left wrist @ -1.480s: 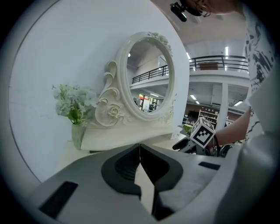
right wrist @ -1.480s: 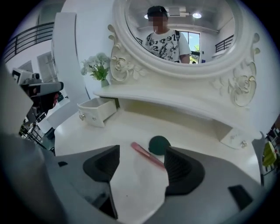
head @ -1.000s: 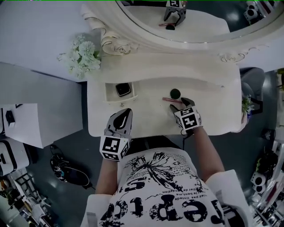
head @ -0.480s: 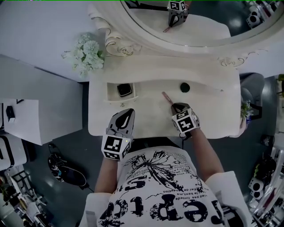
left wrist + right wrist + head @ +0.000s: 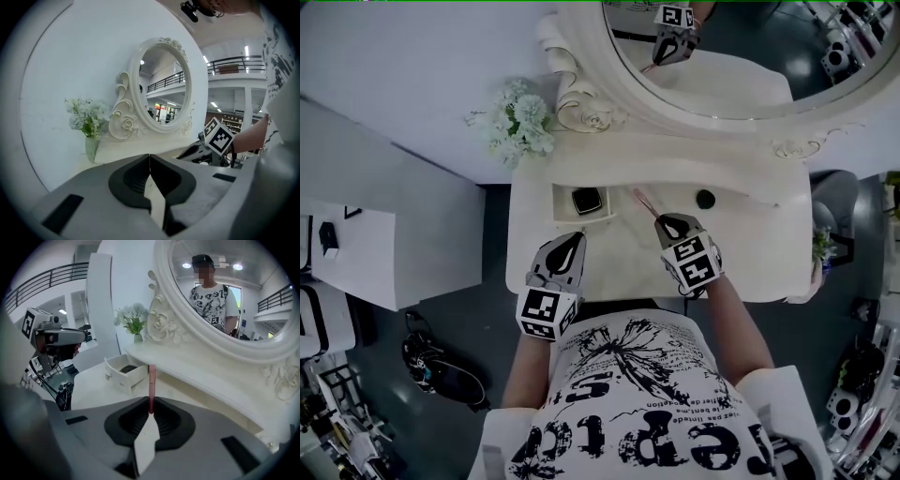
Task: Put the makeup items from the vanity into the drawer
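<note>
While right tongs [image 5: 662, 221] pinch pink stick [image 5: 151, 383], left tongs [image 5: 571, 236] closed empty, drawer [image 5: 563, 205] open

Drawer [image 5: 560, 202] open centre-left of head view, black compact [image 5: 587, 201] takes most of its floor. Tabletop [image 5: 759, 239] bare right of centre except round pot [image 5: 705, 199]. Mirror frame [image 5: 675, 108] overhangs along top; flowers [image 5: 517, 127] upper left.

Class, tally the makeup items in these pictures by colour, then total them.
Pink: 1, the stick in the right gripper.
Black: 2, the compact in the drawer and the pot on the vanity.
Total: 3
</note>
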`<state>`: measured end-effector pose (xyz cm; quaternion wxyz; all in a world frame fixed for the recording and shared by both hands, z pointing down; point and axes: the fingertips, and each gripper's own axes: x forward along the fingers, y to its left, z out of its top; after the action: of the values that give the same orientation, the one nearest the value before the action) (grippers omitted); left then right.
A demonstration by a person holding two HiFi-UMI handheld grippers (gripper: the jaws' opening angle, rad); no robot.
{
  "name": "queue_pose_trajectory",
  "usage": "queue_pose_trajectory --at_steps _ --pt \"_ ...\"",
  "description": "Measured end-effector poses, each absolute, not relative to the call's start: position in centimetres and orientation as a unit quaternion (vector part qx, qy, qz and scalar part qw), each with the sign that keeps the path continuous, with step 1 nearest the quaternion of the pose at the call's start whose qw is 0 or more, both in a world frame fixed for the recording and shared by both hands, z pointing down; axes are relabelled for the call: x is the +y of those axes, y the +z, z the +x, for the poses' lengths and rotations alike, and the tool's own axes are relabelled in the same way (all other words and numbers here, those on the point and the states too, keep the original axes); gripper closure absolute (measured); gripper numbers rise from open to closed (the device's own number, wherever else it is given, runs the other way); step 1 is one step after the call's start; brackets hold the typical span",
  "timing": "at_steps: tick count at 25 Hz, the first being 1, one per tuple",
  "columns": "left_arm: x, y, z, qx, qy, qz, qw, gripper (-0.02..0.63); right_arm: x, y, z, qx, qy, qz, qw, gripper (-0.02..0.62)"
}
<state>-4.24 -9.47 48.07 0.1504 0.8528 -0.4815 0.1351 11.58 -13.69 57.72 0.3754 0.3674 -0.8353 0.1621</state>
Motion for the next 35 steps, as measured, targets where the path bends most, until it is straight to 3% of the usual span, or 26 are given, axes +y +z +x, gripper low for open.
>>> queue_pose_trajectory --at_steps 10,19,20,22,35 --pt "-8.4 46.3 -12.3 -0.533 0.121 0.826 0.141 0.586 -13.8 56.4 0.5 -0.871 0.118 0.284 0.384 0.551" --pt "-6.9 46.2 -18.7 -0.579 0.116 0.793 0.150 0.586 -15.9 57.3 -4.6 -0.864 0.097 0.282 0.405 0.549" --pt "-6.9 46.2 -19.1 -0.581 0.115 0.791 0.150 0.586 -16.1 57.4 -4.8 -0.861 0.095 0.285 0.410 0.525" --pt "-6.9 46.1 -19.6 -0.585 0.113 0.789 0.149 0.586 -16.3 57.7 -5.1 -0.861 0.104 0.286 0.408 0.383" --pt "-9.0 46.1 -17.1 -0.551 0.111 0.815 0.143 0.586 -17.5 57.0 -0.7 -0.844 0.158 0.361 0.363 0.374"
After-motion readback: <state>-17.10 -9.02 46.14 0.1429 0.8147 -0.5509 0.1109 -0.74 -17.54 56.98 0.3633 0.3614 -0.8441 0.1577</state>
